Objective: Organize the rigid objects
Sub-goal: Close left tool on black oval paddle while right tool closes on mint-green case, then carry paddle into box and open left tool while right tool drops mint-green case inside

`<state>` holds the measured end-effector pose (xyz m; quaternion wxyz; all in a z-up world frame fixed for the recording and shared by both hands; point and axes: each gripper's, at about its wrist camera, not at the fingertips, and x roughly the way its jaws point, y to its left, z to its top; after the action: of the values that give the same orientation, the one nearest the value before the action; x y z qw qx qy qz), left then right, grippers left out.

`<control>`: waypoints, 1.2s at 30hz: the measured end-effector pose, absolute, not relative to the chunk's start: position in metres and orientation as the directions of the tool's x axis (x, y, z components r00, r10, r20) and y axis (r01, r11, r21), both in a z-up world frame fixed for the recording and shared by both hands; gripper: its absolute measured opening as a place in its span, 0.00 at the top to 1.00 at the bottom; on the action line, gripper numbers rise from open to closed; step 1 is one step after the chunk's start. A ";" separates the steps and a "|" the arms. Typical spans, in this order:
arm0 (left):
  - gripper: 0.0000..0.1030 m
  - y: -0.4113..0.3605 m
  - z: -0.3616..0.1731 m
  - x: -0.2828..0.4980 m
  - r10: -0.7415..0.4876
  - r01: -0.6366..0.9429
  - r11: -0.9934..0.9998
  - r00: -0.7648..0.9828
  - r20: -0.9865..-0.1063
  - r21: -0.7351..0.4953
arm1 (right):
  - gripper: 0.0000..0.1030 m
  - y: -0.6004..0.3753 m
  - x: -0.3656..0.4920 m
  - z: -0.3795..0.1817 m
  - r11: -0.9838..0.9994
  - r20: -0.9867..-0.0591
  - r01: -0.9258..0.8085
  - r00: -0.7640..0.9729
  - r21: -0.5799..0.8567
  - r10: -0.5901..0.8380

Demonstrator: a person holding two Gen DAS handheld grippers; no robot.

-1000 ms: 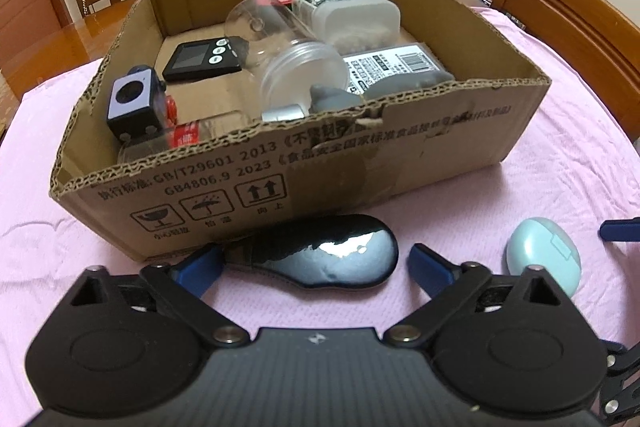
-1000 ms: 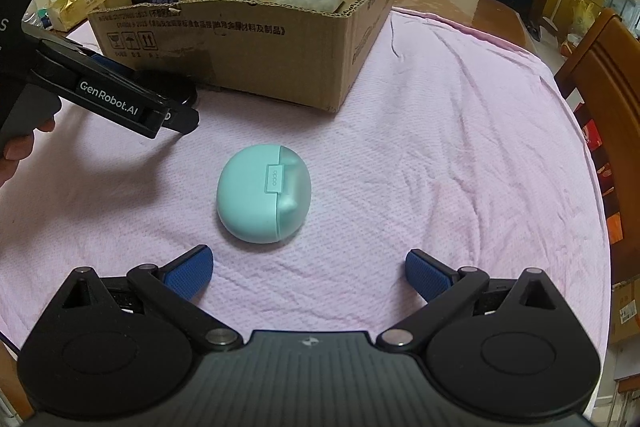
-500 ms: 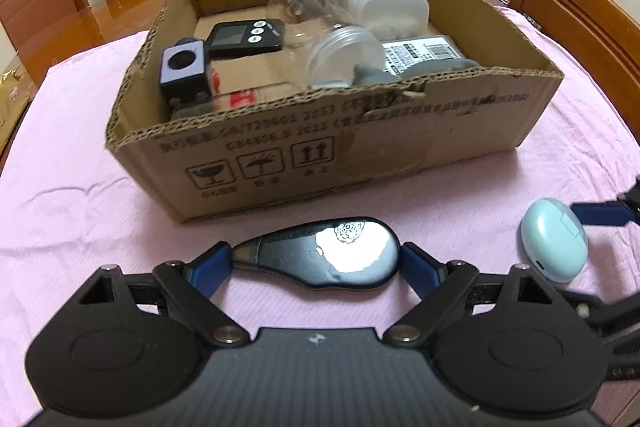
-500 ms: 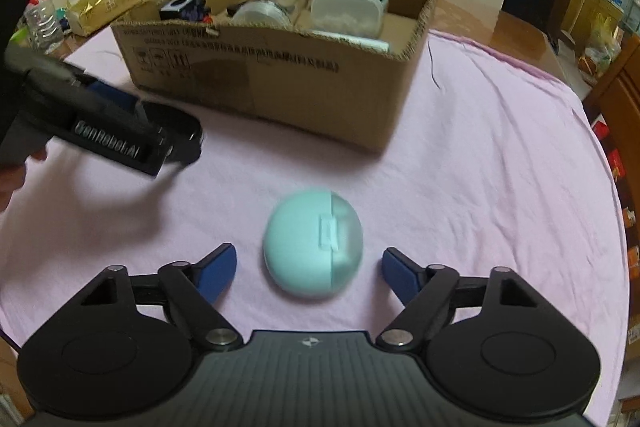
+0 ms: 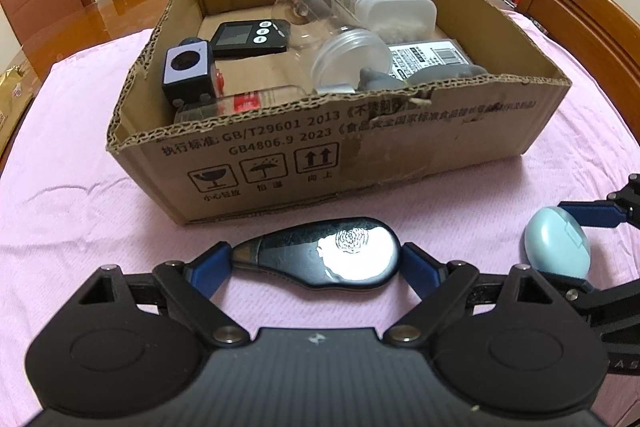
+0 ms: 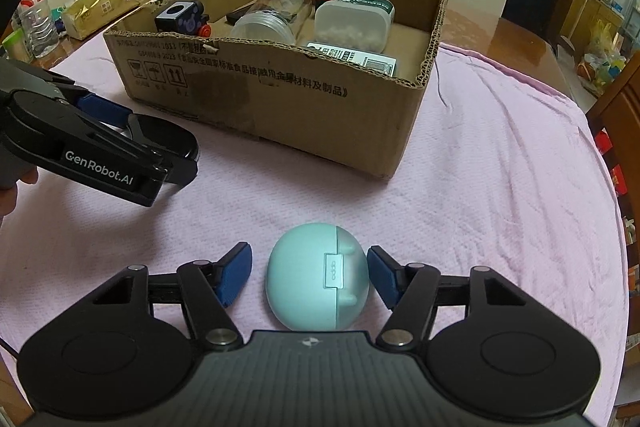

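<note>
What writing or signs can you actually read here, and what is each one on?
"GenRobot.AI": side of the left gripper.
"GB/T29601 2013" and "GB4806.9 2023": front of the box.
Fragile, umbrella and this-way-up signs: box front too.
"oppo": clasp of the teal case, small.
Labels on things inside the box: too blurred to read.

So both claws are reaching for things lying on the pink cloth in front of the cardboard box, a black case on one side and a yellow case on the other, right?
Nearly. The black case sits between the left gripper fingers, but the other case, at the right gripper, is mint green, not yellow, as the right wrist view shows. Both lie on the pink cloth before the cardboard box.
</note>
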<state>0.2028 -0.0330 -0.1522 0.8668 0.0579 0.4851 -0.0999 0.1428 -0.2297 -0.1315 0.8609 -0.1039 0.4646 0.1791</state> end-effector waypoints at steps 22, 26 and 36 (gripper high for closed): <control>0.11 -0.036 -0.152 0.208 -0.093 0.196 0.980 0.495 -0.864 0.007 | 0.44 -0.237 0.140 -0.129 0.907 -0.850 -0.421 0.482 -0.010 0.214; 0.11 -0.036 -0.152 0.210 -0.093 0.198 0.980 0.492 -0.866 0.007 | 0.44 -0.236 0.139 -0.129 0.907 -0.852 -0.422 0.479 -0.012 0.212; 0.13 -0.031 -0.151 0.213 -0.137 0.278 0.961 0.472 -0.871 -0.001 | 0.44 -0.229 0.143 -0.128 0.916 -0.861 -0.400 0.473 -0.021 0.187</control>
<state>0.2129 -0.0313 -0.1511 0.8551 0.0704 0.4992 -0.1213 0.1433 -0.2294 -0.1281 0.8509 -0.1104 0.4838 0.1724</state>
